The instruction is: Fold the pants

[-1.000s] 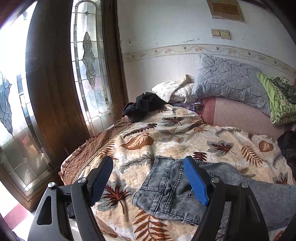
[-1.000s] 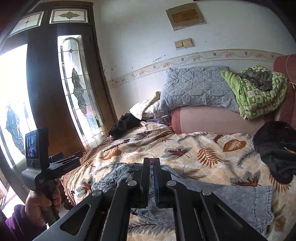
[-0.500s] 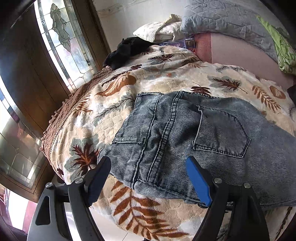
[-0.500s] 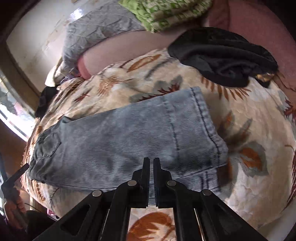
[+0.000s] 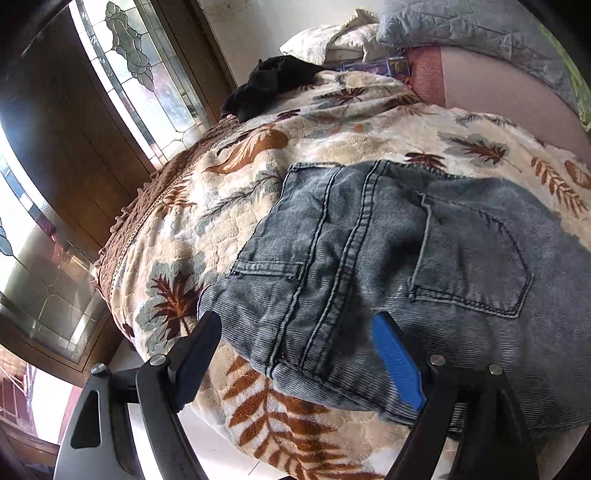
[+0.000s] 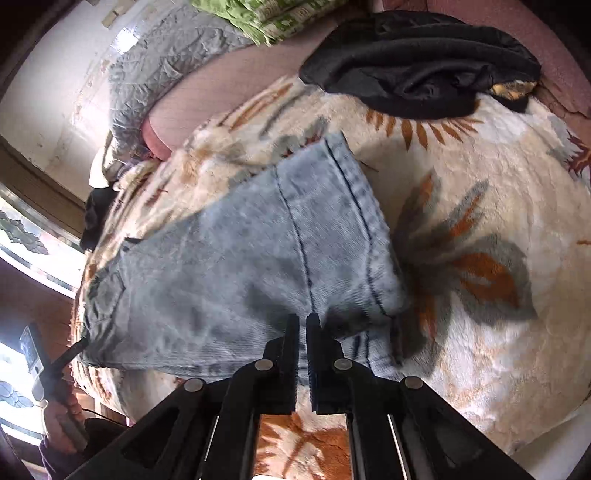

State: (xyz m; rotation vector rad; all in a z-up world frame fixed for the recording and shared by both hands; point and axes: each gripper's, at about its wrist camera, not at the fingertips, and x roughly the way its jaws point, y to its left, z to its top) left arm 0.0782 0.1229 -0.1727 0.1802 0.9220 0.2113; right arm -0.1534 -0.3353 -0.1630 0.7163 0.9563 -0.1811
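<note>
Jeans (image 5: pixel 388 258) lying flat on leaf-patterned blanket (image 5: pixel 332 122); left gripper (image 5: pixel 295 332), fingers spread wide, over the waistband corner; right gripper (image 6: pixel 302 332), fingers nearly together, empty, at the leg hem.

Bed with leaf-print quilt (image 5: pixel 266 177) fills frame centre. Dark wooden door with stained-glass panes (image 5: pixel 147 74) at upper left, daylight bright through it. White wall (image 5: pixel 251 33) top centre. Grey quilted pillow (image 5: pixel 461 26) upper right.
</note>
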